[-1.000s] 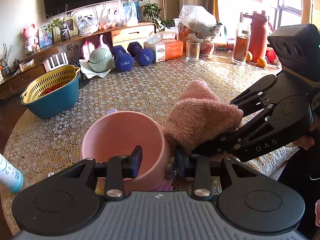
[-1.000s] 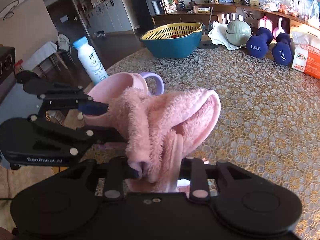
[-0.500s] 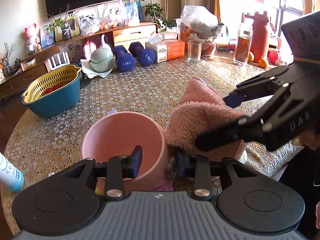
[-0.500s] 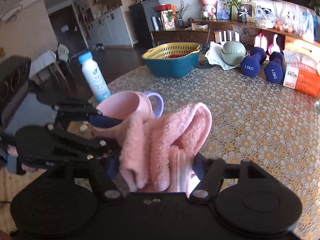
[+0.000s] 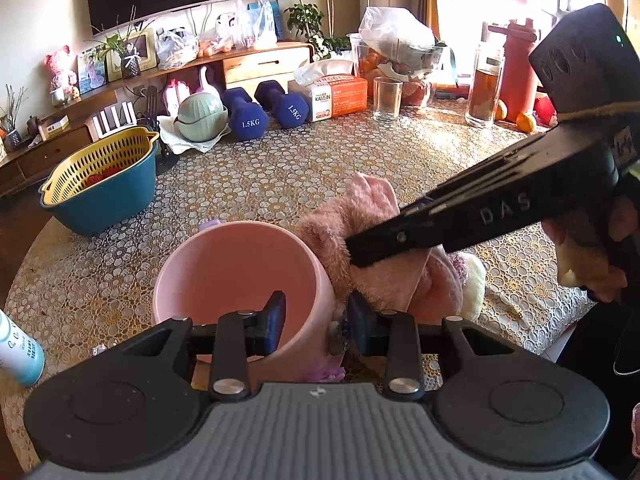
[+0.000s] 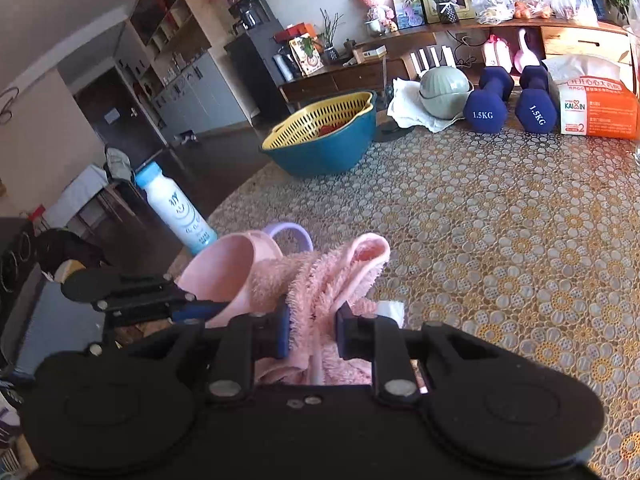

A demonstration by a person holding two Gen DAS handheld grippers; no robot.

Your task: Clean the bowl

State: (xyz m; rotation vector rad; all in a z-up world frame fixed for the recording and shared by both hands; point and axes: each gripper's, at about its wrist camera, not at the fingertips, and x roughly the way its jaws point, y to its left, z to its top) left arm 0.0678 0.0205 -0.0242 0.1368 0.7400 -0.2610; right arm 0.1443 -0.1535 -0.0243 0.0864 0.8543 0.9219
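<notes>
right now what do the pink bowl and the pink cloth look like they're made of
Pink bowl: probably plastic, matte; smooth, evenly coloured thin wall without glare. Fluffy pink cloth: plush microfibre or terry, judging by its fuzzy pile and soft folds.

Two dumbbells [image 5: 244, 117], one pink bowl [image 5: 240, 280], one cloth [image 6: 320, 280], perhaps two glasses [image 5: 387, 98].

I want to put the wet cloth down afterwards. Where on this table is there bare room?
The widest bare patch of table lies between the pink bowl, the blue basin and the dumbbells. The far edge is crowded: tissue box, glass, bottles.
</notes>
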